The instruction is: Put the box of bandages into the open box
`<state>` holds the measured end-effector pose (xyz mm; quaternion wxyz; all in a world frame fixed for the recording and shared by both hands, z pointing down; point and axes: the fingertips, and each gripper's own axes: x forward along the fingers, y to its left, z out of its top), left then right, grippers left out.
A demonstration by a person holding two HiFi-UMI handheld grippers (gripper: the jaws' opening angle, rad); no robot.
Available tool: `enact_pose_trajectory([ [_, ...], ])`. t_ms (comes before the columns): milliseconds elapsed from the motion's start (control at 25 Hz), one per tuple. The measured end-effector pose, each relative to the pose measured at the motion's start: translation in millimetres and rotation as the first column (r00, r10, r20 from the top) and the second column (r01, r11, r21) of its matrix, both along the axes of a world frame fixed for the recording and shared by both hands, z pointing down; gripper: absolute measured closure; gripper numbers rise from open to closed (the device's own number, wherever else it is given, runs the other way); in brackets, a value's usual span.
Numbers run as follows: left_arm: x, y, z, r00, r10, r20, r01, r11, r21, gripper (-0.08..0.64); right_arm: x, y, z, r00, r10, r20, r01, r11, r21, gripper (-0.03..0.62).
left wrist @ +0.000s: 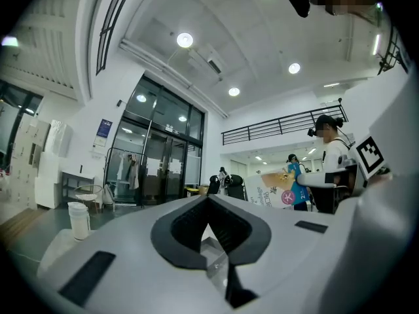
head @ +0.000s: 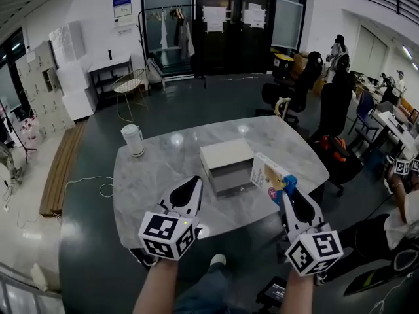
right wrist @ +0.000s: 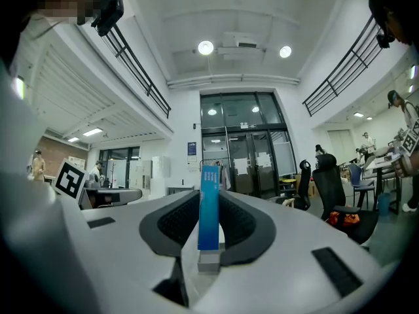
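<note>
Your right fingers (right wrist: 171, 222) are squeezing the box of bandages (right wrist: 209, 208), left fingers (left wrist: 180, 231) closed, empty; bumping the open box (head: 230, 179) could knock it loose.

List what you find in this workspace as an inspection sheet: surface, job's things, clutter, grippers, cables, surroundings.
Surface: marbled table, mostly bare.
Job's things: open box mid-table; box of bandages held to its right, not yet inside.
Clutter: white jug at the far left corner.
Grippers: right gripper shut on the box of bandages; left gripper shut, empty.
Cables: white cable on the floor left of the table.
Surroundings: office chairs, people at desks, glass doors.
</note>
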<state>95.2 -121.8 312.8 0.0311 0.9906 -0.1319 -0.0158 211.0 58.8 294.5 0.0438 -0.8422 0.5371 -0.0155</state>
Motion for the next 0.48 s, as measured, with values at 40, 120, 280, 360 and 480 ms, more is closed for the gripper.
enact_pose_trajectory([
  [40,2.9,-3.5,0.5,1.0,-0.005,0.004,0.005,1.0,0.0,0.548,4.9,-3.8,1.8,1.0,-0.004,0.006,0.004,1.0,-0.001,0.486],
  [120,10.5,-10.2,3.2,1.0,-0.014,0.016,0.014,1.0,-0.001,0.548,15.8,-12.2,7.1,1.0,-0.02,0.018,0.02,1.0,-0.005,0.486],
  [280,31.2,-27.9,9.9,0.999,-0.041,0.02,0.041,0.999,-0.015,0.548,40.3,-34.4,13.4,0.998,-0.051,0.032,0.052,0.998,-0.022,0.486],
  [360,41.3,-37.5,15.2,0.998,-0.05,0.027,0.051,0.998,-0.024,0.548,53.7,-47.3,15.6,0.997,-0.067,0.04,0.068,0.997,-0.026,0.486],
  [480,52.1,-49.9,25.1,0.996,-0.079,0.034,0.081,0.996,-0.047,0.548,71.3,-64.3,19.6,0.994,-0.091,0.056,0.093,0.995,-0.039,0.486],
])
